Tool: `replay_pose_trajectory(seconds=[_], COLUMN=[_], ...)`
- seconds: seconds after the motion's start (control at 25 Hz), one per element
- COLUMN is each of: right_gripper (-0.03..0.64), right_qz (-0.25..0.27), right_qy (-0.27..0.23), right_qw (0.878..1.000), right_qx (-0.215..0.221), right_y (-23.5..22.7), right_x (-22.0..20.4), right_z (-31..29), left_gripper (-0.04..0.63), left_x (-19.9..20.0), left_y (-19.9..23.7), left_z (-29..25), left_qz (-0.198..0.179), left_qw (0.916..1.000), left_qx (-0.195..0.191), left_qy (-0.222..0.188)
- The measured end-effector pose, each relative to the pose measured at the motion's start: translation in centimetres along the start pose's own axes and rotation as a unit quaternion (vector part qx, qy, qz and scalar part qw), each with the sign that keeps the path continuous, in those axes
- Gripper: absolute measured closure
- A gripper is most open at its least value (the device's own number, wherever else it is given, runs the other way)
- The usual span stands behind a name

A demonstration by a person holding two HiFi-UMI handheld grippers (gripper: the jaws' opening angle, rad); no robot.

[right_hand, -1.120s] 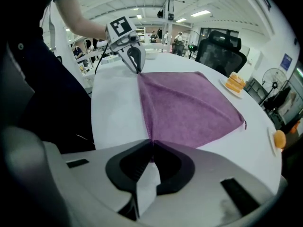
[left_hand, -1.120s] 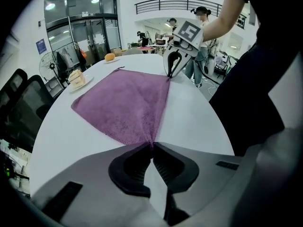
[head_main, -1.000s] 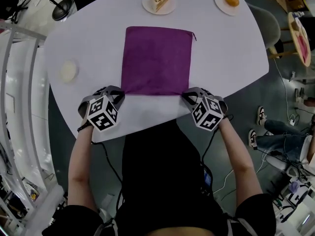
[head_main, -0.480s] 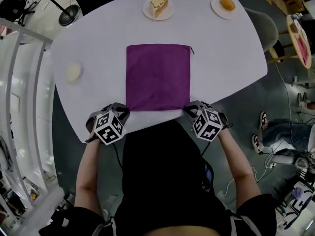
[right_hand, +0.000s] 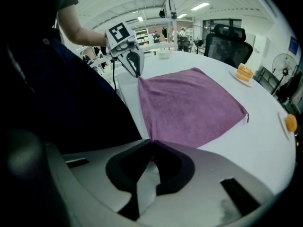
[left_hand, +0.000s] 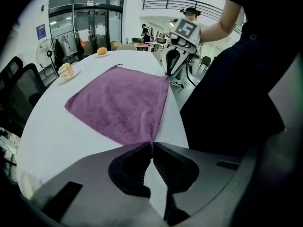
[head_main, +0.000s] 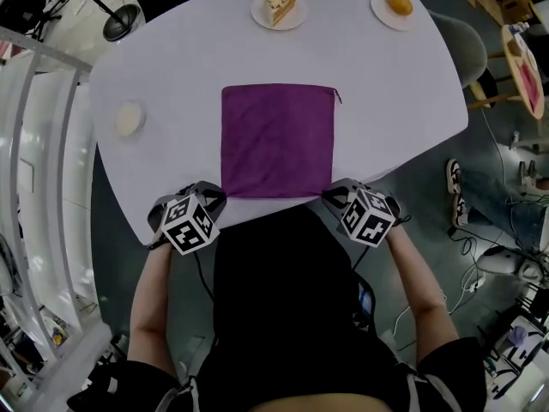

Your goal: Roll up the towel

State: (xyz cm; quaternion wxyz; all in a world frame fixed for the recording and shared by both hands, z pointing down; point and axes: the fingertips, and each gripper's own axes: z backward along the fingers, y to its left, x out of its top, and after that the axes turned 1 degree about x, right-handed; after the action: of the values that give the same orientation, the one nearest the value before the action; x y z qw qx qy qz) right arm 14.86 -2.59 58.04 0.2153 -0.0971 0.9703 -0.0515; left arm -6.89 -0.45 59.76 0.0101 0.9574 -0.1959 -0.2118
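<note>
A purple towel lies flat and square on the white table. My left gripper is shut on the towel's near left corner. My right gripper is shut on its near right corner. Both corners sit at the table's near edge. In the left gripper view the towel spreads away from the pinched corner, with the right gripper across at the other corner. In the right gripper view the towel runs out from the jaws, and the left gripper holds the far corner.
A plate with a cake slice and a plate with an orange bun stand at the table's far edge. A small white dish sits at the left. A chair and a second table stand to the right. My body is against the near edge.
Both grippers have drawn the towel toward me, so its near edge now lies at the table's near rim. The grips on the two corners are unchanged.
</note>
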Motion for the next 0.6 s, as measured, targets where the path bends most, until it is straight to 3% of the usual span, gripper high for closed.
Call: replay_pose_trajectory(seconds=[0.28, 0.6], right_gripper=[0.594, 0.594], right_qz=[-0.036, -0.055], right_qy=[-0.025, -0.020], right_qw=[0.999, 0.998], right_qx=[-0.003, -0.004], right_y=[-4.0, -7.1], right_x=[1.0, 0.9], right_z=[0.7, 0.0], left_gripper=[0.574, 0.574], left_x=[1.8, 2.8], left_y=[3.8, 6.8], left_z=[0.4, -0.8], left_qz=[0.015, 0.038], left_qw=[0.9997, 0.9990], left_qx=[0.014, 0.017], left_qy=[-0.016, -0.018])
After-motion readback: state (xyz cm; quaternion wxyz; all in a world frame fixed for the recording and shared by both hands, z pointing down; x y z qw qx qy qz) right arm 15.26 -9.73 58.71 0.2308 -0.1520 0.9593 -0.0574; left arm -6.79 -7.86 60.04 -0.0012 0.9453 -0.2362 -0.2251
